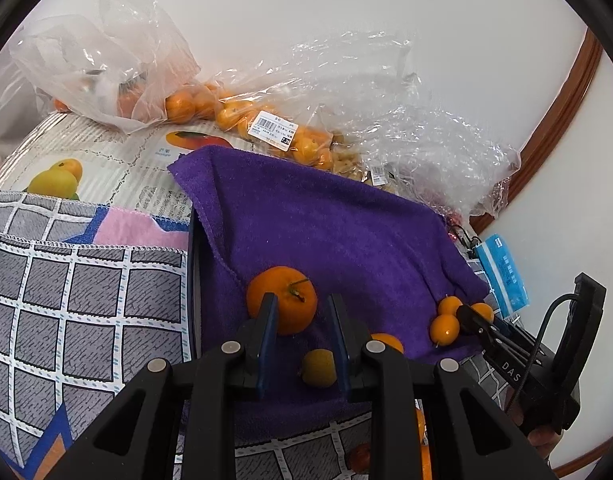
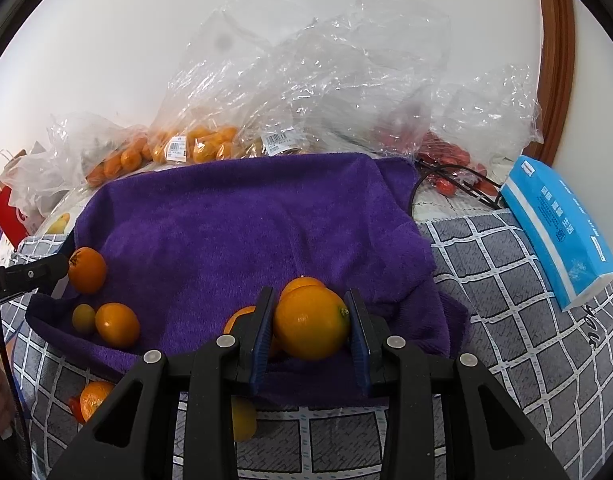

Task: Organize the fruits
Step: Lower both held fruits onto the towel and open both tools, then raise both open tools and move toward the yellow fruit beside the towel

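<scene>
Both wrist fisheyes look steeply down from close above the rumpled purple terry towel [image 1: 326,224] toward the clear plastic fruit bags [image 2: 306,80] by the white wall, each catching the other gripper at its edge.

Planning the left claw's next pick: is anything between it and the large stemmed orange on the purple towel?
Nothing visible: the left claw is shut and empty, and the large stemmed orange lies just beyond its fingertips on the purple towel.
</scene>
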Demonstrator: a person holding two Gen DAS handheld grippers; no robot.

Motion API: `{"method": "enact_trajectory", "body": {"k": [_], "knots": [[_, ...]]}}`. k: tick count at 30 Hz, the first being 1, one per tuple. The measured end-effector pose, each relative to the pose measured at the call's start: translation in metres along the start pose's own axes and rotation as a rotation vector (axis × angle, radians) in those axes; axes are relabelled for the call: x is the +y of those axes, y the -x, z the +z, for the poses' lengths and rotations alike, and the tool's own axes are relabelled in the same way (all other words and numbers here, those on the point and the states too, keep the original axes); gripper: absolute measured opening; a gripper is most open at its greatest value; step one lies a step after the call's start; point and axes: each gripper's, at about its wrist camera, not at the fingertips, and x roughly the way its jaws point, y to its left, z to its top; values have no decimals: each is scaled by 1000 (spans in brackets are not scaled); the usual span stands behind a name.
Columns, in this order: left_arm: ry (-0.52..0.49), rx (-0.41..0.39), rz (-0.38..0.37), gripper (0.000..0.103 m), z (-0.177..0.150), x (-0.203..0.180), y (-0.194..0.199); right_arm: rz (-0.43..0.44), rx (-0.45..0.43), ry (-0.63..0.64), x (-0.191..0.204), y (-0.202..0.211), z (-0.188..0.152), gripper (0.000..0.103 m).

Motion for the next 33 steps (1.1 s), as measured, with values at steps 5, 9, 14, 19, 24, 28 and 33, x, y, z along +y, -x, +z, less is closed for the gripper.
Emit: {"method": "enact_trajectory", "body": {"k": [5,9,14,19,24,28,33], "knots": [[-3,-2,2,25,0,-1,0,-6,6,-8,-2,-2,-1,35],[-14,-2,6,27,-1,-5,1,-9,3,-17,-3,-3,-1,36],[-6,5,-8,32,1,-5,1,-31,-27,-6,0,-2,-1,49],[-8,-6,-11,40,2,-6,4,-43,-64,8,4,4,0,62],[-28,-43,0,48,2,-10,11,-61,-91,0,4,8,1,64],[-47,-66,11,49,2,-13,15,-52,-107,-18,2,12,3,64],[-58,-79,5,50,2,-15,19,-68,-111,-24,10,23,9,64]]}}
